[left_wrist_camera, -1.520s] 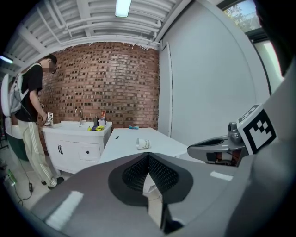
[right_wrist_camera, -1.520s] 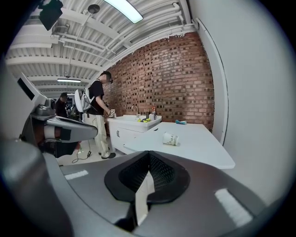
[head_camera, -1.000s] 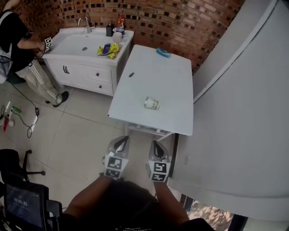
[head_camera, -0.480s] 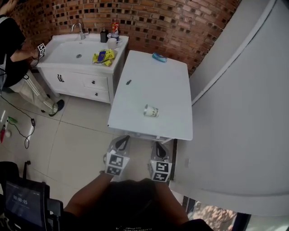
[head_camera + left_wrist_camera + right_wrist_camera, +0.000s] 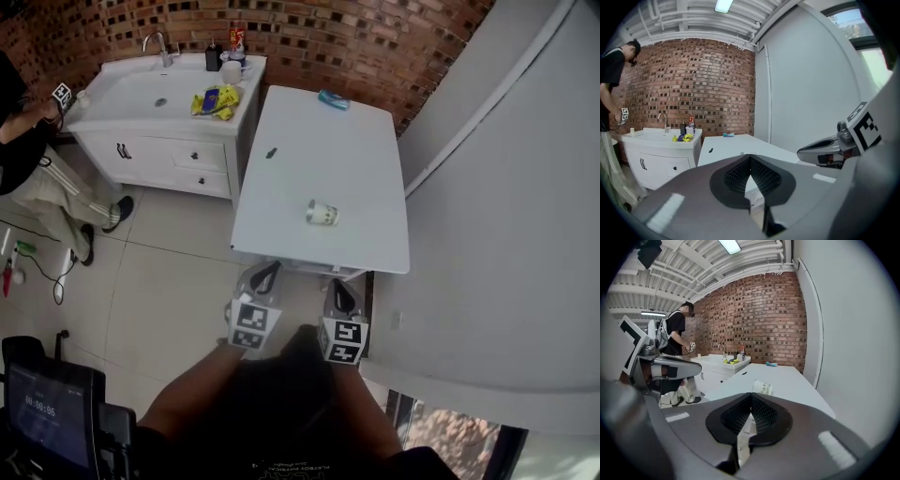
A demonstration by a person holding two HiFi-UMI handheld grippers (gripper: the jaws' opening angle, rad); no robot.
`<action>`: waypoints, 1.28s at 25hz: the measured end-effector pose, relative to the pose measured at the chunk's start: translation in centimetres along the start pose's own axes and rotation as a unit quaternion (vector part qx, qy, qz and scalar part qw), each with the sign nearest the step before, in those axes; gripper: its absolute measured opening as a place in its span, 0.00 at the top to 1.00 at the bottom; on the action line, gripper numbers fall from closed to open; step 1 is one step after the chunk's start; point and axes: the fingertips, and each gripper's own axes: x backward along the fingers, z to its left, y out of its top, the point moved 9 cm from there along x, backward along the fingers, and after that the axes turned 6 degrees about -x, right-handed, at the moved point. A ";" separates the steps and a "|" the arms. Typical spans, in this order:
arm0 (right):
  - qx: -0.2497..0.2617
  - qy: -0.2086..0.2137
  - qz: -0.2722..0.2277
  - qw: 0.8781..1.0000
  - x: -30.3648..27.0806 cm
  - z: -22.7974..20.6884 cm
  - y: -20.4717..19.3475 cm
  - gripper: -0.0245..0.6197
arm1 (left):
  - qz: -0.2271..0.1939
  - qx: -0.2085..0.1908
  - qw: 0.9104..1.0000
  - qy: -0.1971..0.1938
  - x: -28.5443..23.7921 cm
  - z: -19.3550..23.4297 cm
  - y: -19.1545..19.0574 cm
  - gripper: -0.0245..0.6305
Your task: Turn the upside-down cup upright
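Observation:
A white paper cup (image 5: 322, 214) with green print appears to lie on its side on the white table (image 5: 356, 159), towards its near end. In the right gripper view the cup (image 5: 762, 387) shows just above the jaws, well ahead of them. My left gripper (image 5: 265, 278) and right gripper (image 5: 340, 296) hover side by side over the floor, just short of the table's near edge. Both are shut with nothing in them. The left gripper (image 5: 750, 157) points along the table, and the right gripper (image 5: 751, 395) points at the cup.
A white sink cabinet (image 5: 169, 112) adjoins the table's left side, with yellow items (image 5: 217, 101) and bottles on it. A blue object (image 5: 333, 99) and a small dark one (image 5: 271, 153) lie on the table. A person (image 5: 28, 159) stands far left. A white wall (image 5: 506, 234) runs along the right.
Both grippers have edged forward towards the table's near edge, still shut and side by side. The cup has stayed where it was on the table.

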 end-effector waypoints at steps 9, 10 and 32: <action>-0.004 -0.001 -0.023 1.000 -2.4 1.0 -0.8 0.94 | 0.013 -0.003 1.000 -0.009 -1.5 1.2 -2.5 0.97; -0.003 -0.003 -0.017 1.000 -2.2 0.5 -0.5 0.94 | 0.015 -0.002 1.000 -0.009 -1.6 1.1 -2.0 0.97; 0.017 0.047 0.024 0.998 -7.5 -2.0 2.2 0.94 | 0.031 0.021 0.999 0.010 -6.5 1.3 -0.1 0.97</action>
